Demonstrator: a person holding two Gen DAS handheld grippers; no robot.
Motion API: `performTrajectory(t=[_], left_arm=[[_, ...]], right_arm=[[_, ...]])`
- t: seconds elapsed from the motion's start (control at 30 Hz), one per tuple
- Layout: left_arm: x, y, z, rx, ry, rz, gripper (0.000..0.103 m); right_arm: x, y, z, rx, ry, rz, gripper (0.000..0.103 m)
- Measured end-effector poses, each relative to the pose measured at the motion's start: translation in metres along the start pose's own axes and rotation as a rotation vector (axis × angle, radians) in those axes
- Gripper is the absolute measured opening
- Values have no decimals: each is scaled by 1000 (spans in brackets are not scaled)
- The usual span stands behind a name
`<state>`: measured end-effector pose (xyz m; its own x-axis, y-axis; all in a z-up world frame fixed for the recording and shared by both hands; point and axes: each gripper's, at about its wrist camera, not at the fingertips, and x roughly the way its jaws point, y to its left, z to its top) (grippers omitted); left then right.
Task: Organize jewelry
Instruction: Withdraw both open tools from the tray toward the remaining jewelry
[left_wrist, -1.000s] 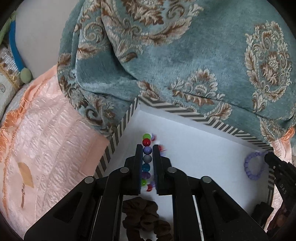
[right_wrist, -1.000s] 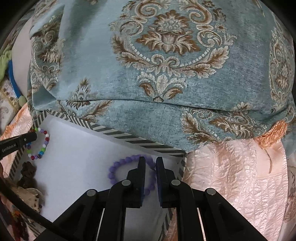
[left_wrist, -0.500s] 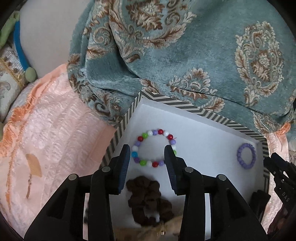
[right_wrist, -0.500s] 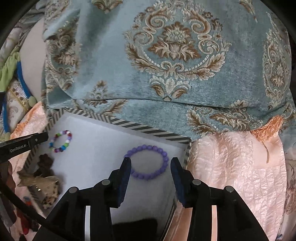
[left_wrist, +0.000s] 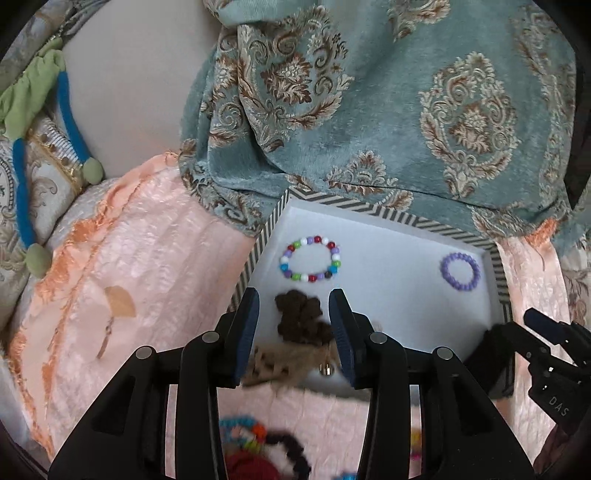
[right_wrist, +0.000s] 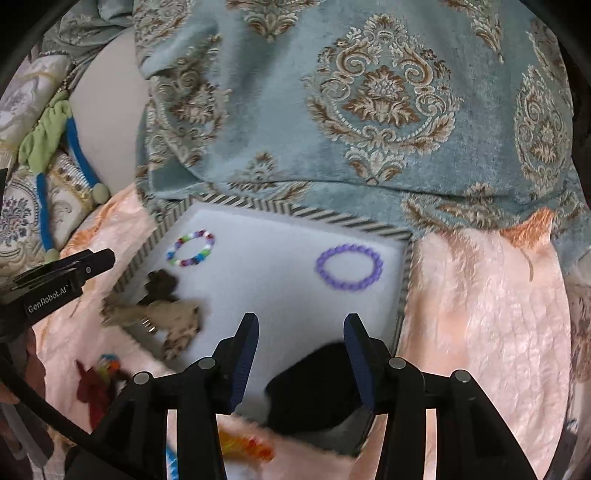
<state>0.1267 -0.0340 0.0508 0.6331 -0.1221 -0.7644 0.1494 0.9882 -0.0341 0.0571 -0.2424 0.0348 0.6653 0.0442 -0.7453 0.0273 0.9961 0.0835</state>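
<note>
A white tray (left_wrist: 388, 258) with a striped rim lies on a peach bedspread. In it lie a multicoloured bead bracelet (left_wrist: 310, 259), a purple bead bracelet (left_wrist: 460, 271), a dark brown scrunchie (left_wrist: 301, 317) and a tan furry piece (left_wrist: 291, 363). My left gripper (left_wrist: 293, 328) is open and empty, above the scrunchie. In the right wrist view the tray (right_wrist: 280, 280) holds the purple bracelet (right_wrist: 349, 267) and the multicoloured bracelet (right_wrist: 191, 248). My right gripper (right_wrist: 299, 350) is open and empty over the tray's near edge, above a black object (right_wrist: 314, 387).
A teal patterned cushion (left_wrist: 388, 110) overhangs the tray's far rim. More loose beads and scrunchies (left_wrist: 255, 443) lie on the bedspread near the front. The peach bedspread (left_wrist: 129, 277) spreads left and right (right_wrist: 480, 314). The right gripper shows at the left view's right edge (left_wrist: 554, 354).
Both grippers opened, letting go of the multicoloured and purple bracelets in the tray, and then drew back toward the near edge.
</note>
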Motion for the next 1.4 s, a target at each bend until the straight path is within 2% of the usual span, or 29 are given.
performTrajectory(t=[0.17,0.3,0.8,1.0,1.13,1.4], left_arm=[[-23,5,-27,17,-12,20,39],[-38,13,-47,16,-15,30,39],[-65,27,-101,15,-7,52,43],[-70,43,-114,-33,42,-8,44],[-74,62,-119,-97,70,-76,57],[-77,98,-126,-204,96,-89,58]], right_arm=[[-17,20,-24,-12,11,28,47],[-30,33,-43,-11,9,51,55],[-54,59,-90,-14,42,105,56],[-59,61,-100,-27,58,117,57],[-61,58,-108,-29,65,120,58],[-50,42,-120,3,100,115,58]])
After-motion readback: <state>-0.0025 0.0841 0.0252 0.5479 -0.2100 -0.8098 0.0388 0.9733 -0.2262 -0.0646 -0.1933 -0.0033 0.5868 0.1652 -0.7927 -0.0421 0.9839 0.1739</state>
